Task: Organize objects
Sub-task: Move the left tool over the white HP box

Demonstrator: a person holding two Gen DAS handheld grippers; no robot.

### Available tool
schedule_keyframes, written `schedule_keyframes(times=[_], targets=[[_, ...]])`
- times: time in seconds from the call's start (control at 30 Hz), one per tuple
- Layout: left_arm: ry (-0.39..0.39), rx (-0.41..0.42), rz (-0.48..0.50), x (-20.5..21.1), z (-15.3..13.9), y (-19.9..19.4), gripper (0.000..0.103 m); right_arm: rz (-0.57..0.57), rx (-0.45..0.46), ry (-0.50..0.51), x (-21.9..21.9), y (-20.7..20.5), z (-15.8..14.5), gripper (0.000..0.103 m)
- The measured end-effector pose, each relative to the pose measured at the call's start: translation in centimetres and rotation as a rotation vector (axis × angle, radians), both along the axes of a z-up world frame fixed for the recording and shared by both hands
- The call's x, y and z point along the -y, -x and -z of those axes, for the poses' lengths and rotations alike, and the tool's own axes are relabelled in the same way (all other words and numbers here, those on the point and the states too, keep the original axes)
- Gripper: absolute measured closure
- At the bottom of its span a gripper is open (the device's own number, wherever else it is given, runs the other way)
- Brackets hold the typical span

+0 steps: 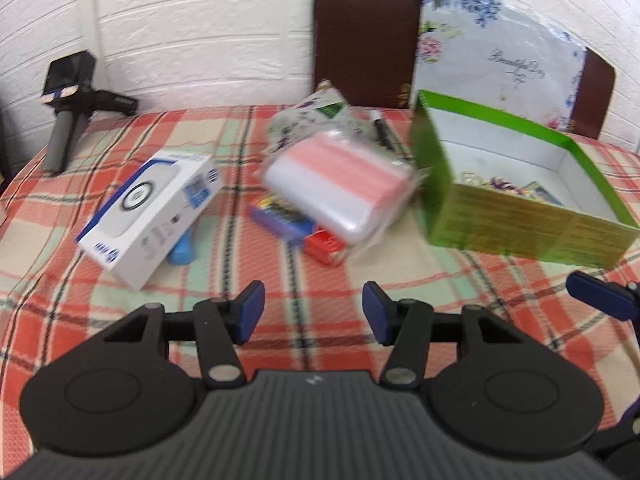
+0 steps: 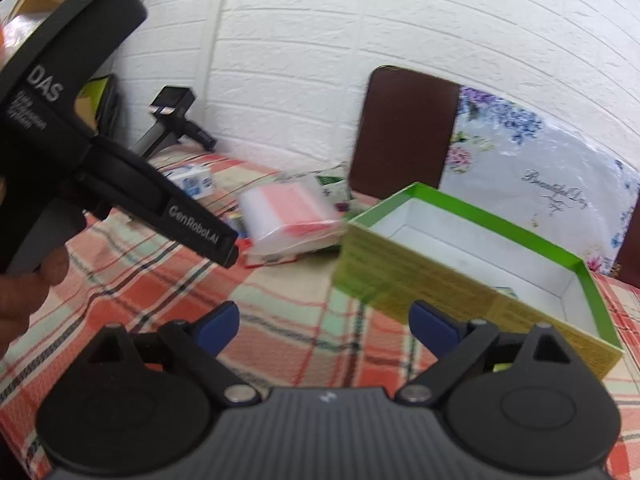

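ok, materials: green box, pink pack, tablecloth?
Green box: looks like printed cardboard, matte, with thin folded walls and a white inside. Pink pack: probably clear plastic film over pink and white sheets; it shines and crinkles at the edges. Tablecloth: woven fabric, matte plaid, lying in soft folds.

A red, green and cream plaid cloth point(image 1: 120, 300) is showing under a green box point(image 1: 520, 232) with white inside, a white-and-blue carton point(image 1: 148, 216), and a pink-and-white pack point(image 1: 340, 188).
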State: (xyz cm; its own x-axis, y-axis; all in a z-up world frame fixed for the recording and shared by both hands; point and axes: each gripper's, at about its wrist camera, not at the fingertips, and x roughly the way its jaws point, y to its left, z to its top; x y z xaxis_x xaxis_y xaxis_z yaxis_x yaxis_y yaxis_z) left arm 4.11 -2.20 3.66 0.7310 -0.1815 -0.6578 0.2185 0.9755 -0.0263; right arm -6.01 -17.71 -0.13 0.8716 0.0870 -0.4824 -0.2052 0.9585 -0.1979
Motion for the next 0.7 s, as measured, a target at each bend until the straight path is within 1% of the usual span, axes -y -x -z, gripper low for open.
schedule_keyframes(times=[0.17,0.27,0.33,0.37,0.4,0.43,0.5,0.57,0.6,0.7], targets=[[-0.022,0.015,-0.067,-3.6,1.3,0.2,0.044,-0.077,-0.058,0.020,-2.5,0.3,1.4,0.007],[-0.075,0.070,-0.111,-6.1,1.7,0.2,0.039,-0.104,-0.090,0.034,-3.5,0.2,2.4,0.006],[-0.128,0.147,-0.145,-7.7,1.6,0.4,0.021,-0.103,-0.122,0.021,-3.7,-0.1,2.9,0.006],[-0.160,0.193,-0.152,-8.3,1.4,0.5,0.016,-0.098,-0.127,0.007,-3.6,-0.2,3.1,0.005],[-0.195,0.237,-0.152,-8.7,1.3,0.5,0.009,-0.093,-0.131,-0.002,-3.4,-0.3,3.1,0.003],[-0.227,0.270,-0.142,-9.0,1.2,0.4,0.006,-0.090,-0.141,-0.017,-3.2,-0.5,3.1,0.002],[-0.256,0.291,-0.102,-9.5,1.1,-0.5,0.006,-0.080,-0.161,-0.048,-2.7,-0.8,3.1,0.001],[-0.232,0.281,-0.071,-10.2,1.0,-2.0,0.003,-0.073,-0.176,-0.075,-2.2,-1.1,3.2,0.000],[-0.207,0.270,-0.054,-10.4,1.0,-2.7,0.000,-0.069,-0.181,-0.085,-2.0,-1.2,3.2,0.000],[-0.142,0.237,-0.010,-11.3,1.3,-4.9,0.000,-0.066,-0.188,-0.100,-1.9,-1.3,3.3,0.000]])
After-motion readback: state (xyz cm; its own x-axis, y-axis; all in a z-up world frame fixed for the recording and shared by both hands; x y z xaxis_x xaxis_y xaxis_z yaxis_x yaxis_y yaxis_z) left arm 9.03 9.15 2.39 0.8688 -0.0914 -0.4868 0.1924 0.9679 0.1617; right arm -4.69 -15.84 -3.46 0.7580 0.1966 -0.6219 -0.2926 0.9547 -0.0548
